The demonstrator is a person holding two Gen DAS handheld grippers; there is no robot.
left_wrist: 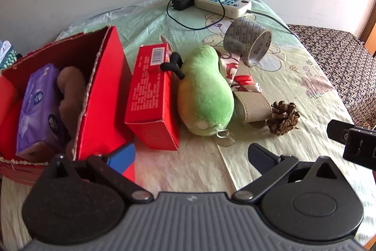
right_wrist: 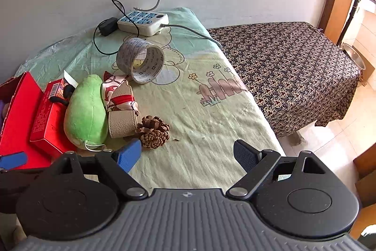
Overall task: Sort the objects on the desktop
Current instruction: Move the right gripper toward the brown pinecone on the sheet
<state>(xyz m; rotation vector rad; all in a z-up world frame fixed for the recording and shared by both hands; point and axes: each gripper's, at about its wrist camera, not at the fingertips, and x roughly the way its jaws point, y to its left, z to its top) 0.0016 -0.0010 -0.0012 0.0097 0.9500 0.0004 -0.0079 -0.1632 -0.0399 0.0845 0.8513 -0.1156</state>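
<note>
Both grippers, left (left_wrist: 192, 154) and right (right_wrist: 188, 152), hold empty fingers wide apart; the pine cone (right_wrist: 153, 132) lies just beyond the right gripper's left finger, nearer that hand.

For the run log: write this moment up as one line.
left gripper open, empty | right gripper open, empty | red bin holds tissue pack | plush pear, pine cone, tape roll unsorted

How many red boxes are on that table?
2. A big open red box sits at the left, holding a purple pack and something brown. A smaller closed red box lies right beside it, against the green plush. Others could be out of view.
</note>
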